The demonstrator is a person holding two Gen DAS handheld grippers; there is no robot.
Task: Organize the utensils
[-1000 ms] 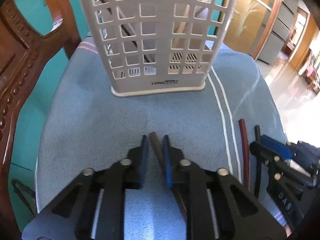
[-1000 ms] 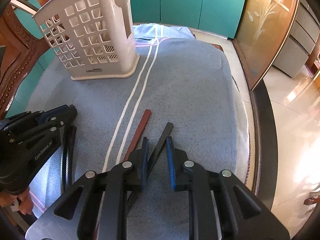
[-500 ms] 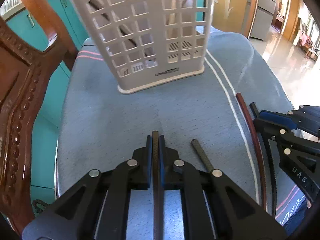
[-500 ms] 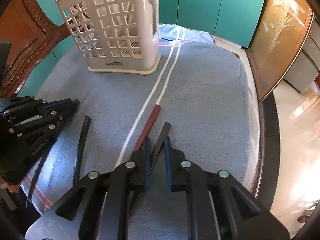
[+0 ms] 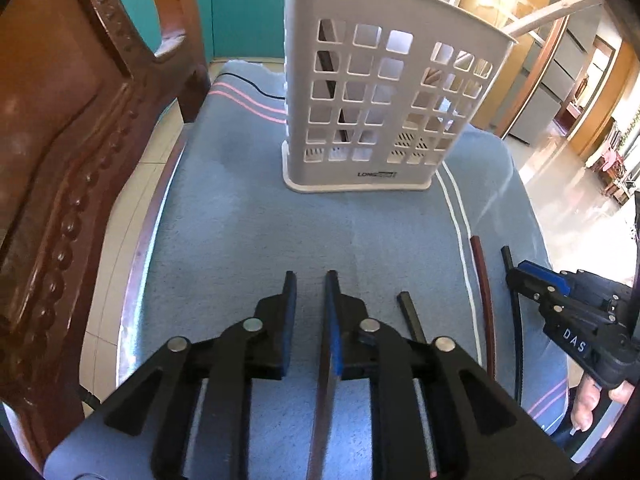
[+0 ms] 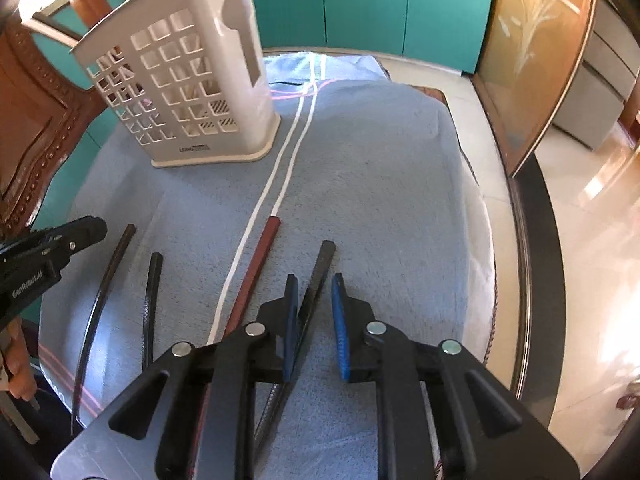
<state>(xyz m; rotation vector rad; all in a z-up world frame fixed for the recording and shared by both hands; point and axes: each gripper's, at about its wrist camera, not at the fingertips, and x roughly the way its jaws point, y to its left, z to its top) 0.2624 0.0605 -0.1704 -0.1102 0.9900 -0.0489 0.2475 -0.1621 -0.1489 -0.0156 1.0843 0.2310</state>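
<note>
Blue towel point(image 6: 380, 184) covers the table, keeping chopsticks from rolling. Left gripper point(image 5: 310, 292) stands released, one dark chopstick point(image 5: 322, 408) lying loosely against its right pad. Right gripper point(image 6: 314, 294) gapes astride another chopstick point(image 6: 316, 280), ready to pinch. White basket point(image 5: 372, 112) waits upright beyond.

A home, likely a kitchen or dining room: teal cabinet doors point(image 6: 400, 4) line the wall, a carved wooden chair point(image 5: 68, 168) stands at the counter point(image 6: 532, 264) spread with a blue towel point(image 6: 372, 184), beside a glossy tiled floor point(image 6: 592, 216) and an etched glass door point(image 6: 532, 40).
</note>
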